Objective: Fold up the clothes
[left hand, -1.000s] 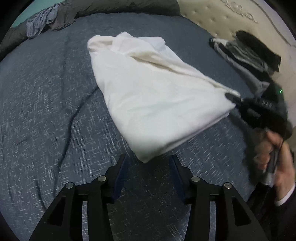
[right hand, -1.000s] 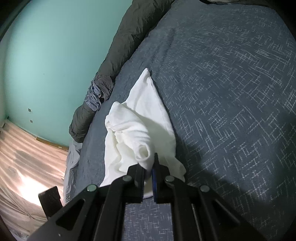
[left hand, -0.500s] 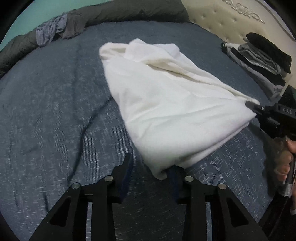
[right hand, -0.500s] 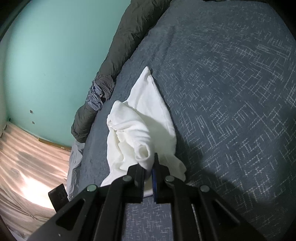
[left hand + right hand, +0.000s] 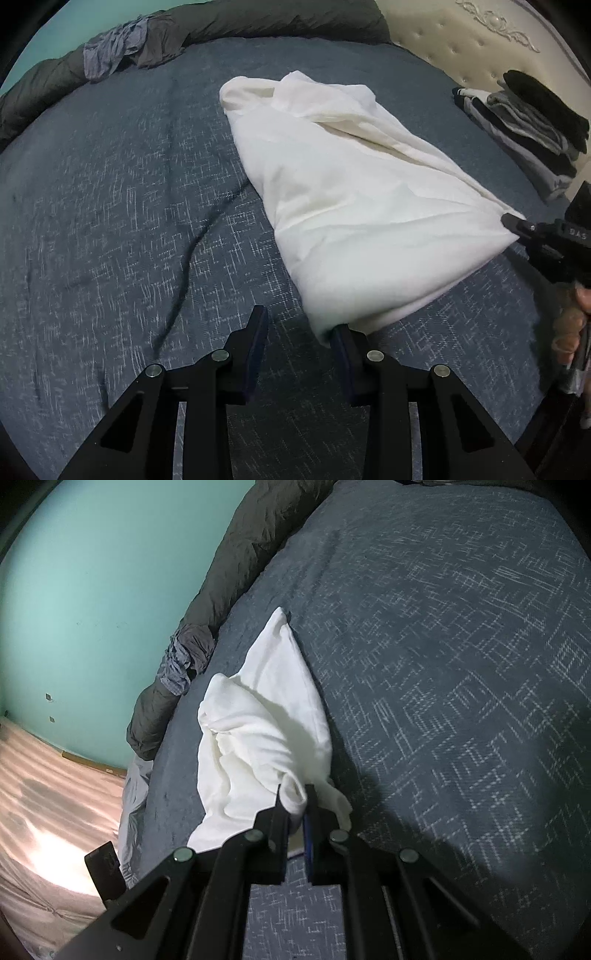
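We see one white garment [image 5: 354,206] lying across the middle of the blue-grey bedspread [image 5: 110,229], bunched at its far end and drawn toward a point at its right corner. We cannot tell what kind of garment it is; it is folded over on itself in loose layers.

Our left gripper [image 5: 299,332] hangs just above the bedspread with its two fingers spread wide. The near corner of the white garment droops onto the tip of the right-hand finger [image 5: 341,343], but nothing lies between the two fingers except bare bedspread.

Our right gripper [image 5: 295,805] has its two fingers pressed together on a rolled corner of the white garment [image 5: 258,734], and the cloth rises from the bed toward the pinch. In the left wrist view the same gripper [image 5: 511,223] shows at the right edge, its tip buried in the garment's corner, with one hand [image 5: 570,328] wrapped around its grip.

Along the far edge of the bed we count one long dark quilt [image 5: 258,22], rolled against the teal wall [image 5: 92,572], and one crumpled grey-blue garment [image 5: 114,48] resting on it. By the cream tufted headboard [image 5: 461,33] sits one stack of folded clothes [image 5: 524,122] in black, grey and stripes; we cannot count its pieces with certainty.
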Tool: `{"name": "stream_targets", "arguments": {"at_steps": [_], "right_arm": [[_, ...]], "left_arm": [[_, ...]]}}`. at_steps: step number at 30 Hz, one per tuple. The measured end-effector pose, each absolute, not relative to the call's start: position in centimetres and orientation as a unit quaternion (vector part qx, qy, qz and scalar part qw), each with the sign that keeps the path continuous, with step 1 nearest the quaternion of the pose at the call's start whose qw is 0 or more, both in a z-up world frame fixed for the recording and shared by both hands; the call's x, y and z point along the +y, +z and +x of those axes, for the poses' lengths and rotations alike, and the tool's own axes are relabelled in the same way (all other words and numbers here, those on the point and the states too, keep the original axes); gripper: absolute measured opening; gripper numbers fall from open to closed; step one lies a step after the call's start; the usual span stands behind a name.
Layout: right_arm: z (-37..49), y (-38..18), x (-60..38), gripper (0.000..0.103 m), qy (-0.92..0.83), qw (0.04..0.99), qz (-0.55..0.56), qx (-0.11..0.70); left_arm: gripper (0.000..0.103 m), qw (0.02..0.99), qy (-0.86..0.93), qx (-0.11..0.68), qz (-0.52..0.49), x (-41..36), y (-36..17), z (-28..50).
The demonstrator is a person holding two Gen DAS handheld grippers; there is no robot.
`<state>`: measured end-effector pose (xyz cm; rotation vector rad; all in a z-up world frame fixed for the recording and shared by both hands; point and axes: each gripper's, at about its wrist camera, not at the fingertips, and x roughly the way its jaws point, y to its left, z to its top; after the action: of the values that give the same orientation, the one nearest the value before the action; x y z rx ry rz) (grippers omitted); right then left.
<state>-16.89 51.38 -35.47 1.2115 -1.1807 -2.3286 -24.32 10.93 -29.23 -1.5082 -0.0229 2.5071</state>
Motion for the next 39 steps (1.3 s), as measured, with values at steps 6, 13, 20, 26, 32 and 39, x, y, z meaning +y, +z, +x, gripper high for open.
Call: {"name": "stream_targets", "arguments": {"at_steps": [6, 13, 20, 26, 32, 39], "right_arm": [[-16.7, -35.7, 51.8, 0.006, -0.795, 0.131, 0.42, -0.417], [-15.8, -35.2, 52.1, 0.006, -0.8, 0.117, 0.415, -0.417], [-15.4, -35.8, 52.4, 0.005, -0.797, 0.112, 0.422, -0.418], [-15.0, -36.0, 52.7, 0.005, -0.792, 0.105, 0.422, -0.428], [-14.7, -35.8, 53.1, 0.005, -0.785, 0.106, 0.412, -0.451], [-14.4, -34.2, 52.8, 0.006, -0.802, 0.092, 0.407, -0.427]], "left_arm": [[0.036, 0.122, 0.862, -0.035, -0.492, 10.9, -26.6, -23.3], [0.036, 0.136, 0.851, -0.027, -0.507, 12.1, -26.8, -26.2], [0.037, 0.144, 0.83, -0.016, -0.539, 13.3, -30.7, -25.6], [0.038, 0.147, 0.83, -0.008, -0.538, 13.2, -30.1, -25.2], [0.037, 0.145, 0.839, -0.018, -0.525, 12.4, -28.9, -25.1], [0.038, 0.149, 0.83, -0.034, -0.536, 12.6, -30.2, -25.5]]}}
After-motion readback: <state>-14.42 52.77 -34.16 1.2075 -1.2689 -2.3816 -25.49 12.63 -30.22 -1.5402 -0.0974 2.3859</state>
